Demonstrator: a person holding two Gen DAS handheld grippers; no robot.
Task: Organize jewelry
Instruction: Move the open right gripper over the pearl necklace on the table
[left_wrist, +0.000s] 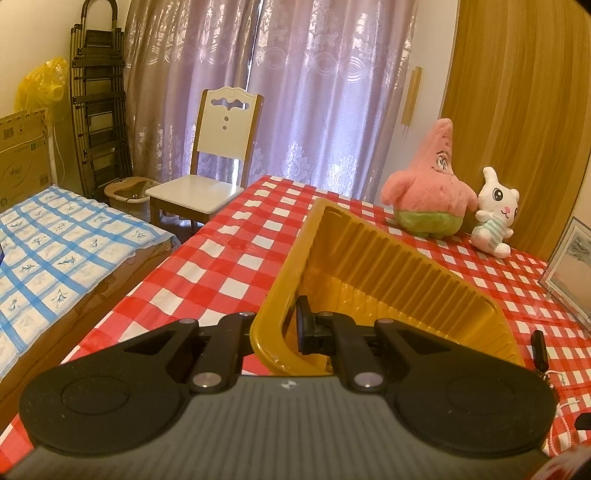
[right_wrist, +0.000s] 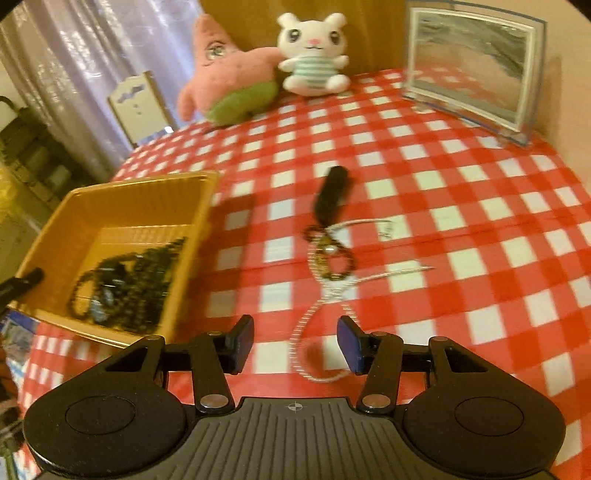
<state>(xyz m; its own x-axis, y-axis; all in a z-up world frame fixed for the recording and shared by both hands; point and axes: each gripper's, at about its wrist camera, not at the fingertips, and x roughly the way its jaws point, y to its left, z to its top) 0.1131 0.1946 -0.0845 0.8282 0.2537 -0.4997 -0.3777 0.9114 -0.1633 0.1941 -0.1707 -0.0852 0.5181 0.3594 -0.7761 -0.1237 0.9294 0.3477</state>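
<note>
My left gripper (left_wrist: 291, 328) pinched the near wall of the yellow tray (left_wrist: 369, 258), tilting it above the red checked tablecloth (left_wrist: 221, 266); far right sat a pink plush star (left_wrist: 428, 192) touching a white plush rabbit (left_wrist: 495, 214); far left stood a white chair (left_wrist: 210, 162).

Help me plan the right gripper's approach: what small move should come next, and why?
Probably lower the right gripper onto the white beaded strand and close. Its jaws are open and empty, the strand's loop lies between them on the tablecloth, and the left gripper holds the yellow tray.
</note>
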